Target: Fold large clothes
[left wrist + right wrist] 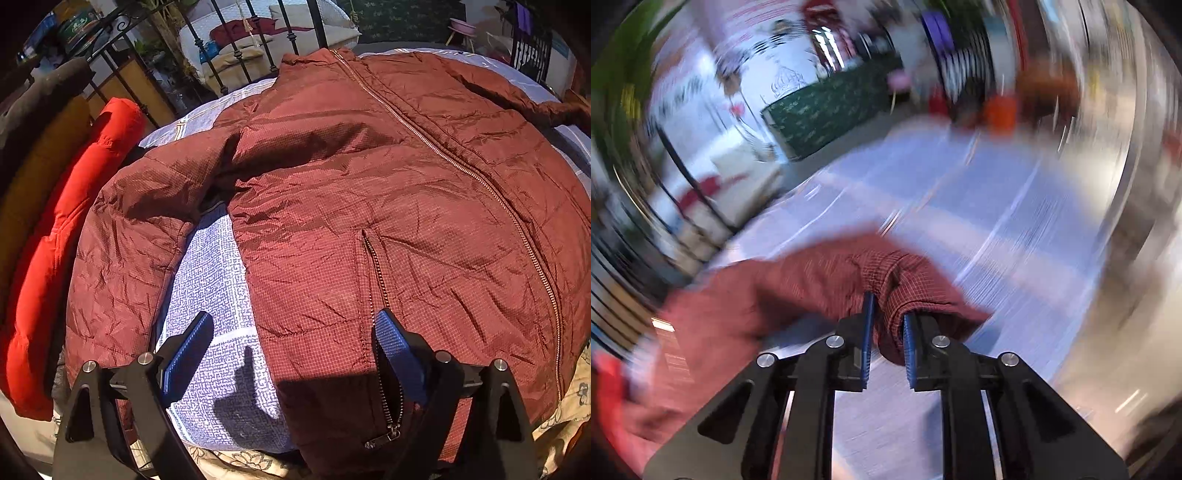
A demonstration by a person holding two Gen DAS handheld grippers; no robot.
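Note:
A maroon padded jacket [369,192] lies front up on a blue-white patterned bedsheet [218,295], zipped along its gold zipper [461,170]. Its left sleeve [122,258] hangs toward me. My left gripper [291,343] is open, its blue pads astride the jacket's lower left hem by the pocket zipper [384,369]. In the blurred right wrist view my right gripper [888,321] is shut on the cuff of the other maroon sleeve [886,280], held above the sheet [997,206].
A red puffy garment [55,258] and a mustard one [29,184] lie along the bed's left edge. A black iron bed frame [236,51] and pillows [258,33] stand behind. A floral cover [569,402] shows at the near edge.

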